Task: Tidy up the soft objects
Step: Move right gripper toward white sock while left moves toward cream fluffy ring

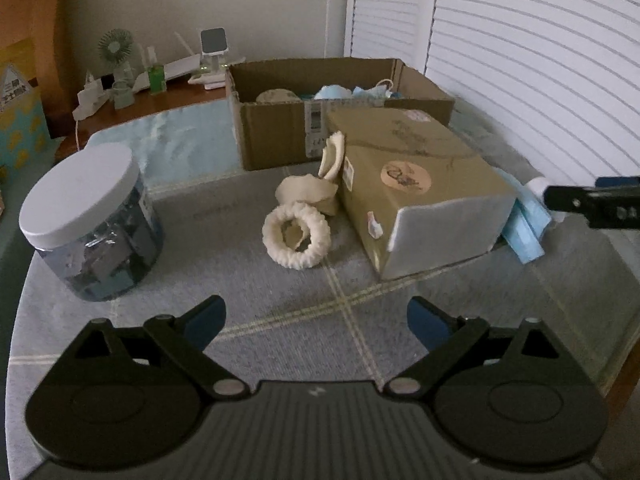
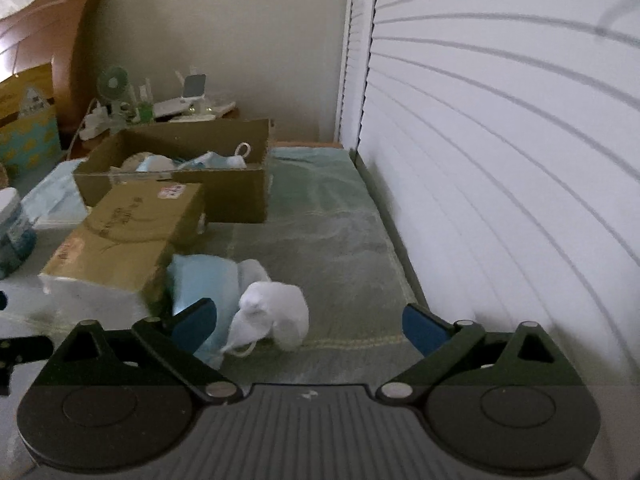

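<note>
In my left wrist view, at the left of the frame, I see a clear jar with a white lid standing on the grey checked cloth. My left gripper is at the bottom centre, its two blue-tipped fingers spread wide and holding nothing. In the middle of the frame lies a cream ribbed ring, and just behind it a cream folded soft piece that leans on the closed brown box. Behind this one, in the upper centre, stands the open cardboard box, with light blue masks inside. At the right edge, a blue folded cloth lies against the closed box, and part of the other gripper shows there.

In my right wrist view, the closed brown box is at the left and the open cardboard box is above it. The right gripper is at the bottom centre, released, with both fingers wide apart. Between them, nearer the left finger, lies a white mask, crumpled, on the cloth. It touches the blue folded cloth at its left. At the right of the frame I see the white slatted door.
</note>
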The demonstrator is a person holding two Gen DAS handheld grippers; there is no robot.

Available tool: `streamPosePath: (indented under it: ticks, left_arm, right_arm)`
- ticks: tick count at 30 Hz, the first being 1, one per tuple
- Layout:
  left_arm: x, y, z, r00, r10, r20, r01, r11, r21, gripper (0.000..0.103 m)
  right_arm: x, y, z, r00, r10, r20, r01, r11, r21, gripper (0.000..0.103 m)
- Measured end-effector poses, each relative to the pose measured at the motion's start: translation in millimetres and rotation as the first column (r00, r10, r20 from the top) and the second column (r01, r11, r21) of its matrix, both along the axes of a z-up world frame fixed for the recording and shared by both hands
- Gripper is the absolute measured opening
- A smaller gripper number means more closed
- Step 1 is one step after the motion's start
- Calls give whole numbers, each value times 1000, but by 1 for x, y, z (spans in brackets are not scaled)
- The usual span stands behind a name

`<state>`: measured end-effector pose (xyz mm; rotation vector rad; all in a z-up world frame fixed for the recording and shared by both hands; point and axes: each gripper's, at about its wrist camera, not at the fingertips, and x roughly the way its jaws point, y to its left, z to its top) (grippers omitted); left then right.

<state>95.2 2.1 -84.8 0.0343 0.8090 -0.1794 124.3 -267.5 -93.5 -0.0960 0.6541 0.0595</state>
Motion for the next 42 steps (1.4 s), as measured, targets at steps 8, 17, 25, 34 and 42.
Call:
streamPosePath:
  ticks: [8, 17, 25, 34, 42]
  left_arm:
    - [5, -2, -9, 1000, -3, -17, 3, 1000, 7, 100]
    - [6, -1, -13, 1000, -13, 10, 13, 1000, 9, 103]
    - [14, 12, -10, 1000, -11, 18, 11, 1000, 9, 99]
    - [29, 16, -5, 995, -26, 94, 25, 1000, 16, 76]
    - [44, 14, -9, 993, -58, 99, 59, 998, -6, 49]
  right_arm:
    - [14, 8, -20, 996, 63, -70, -67, 996, -54, 97]
    - [14, 5, -34, 992, 86, -88, -90, 995, -49, 97]
    - [14, -4, -40, 993, 81, -87, -81, 997, 7, 102]
    - [11, -4, -40, 993, 87, -77, -87, 996, 3, 101]
    - [9, -3, -38, 992, 104, -75, -104, 995, -6, 97]
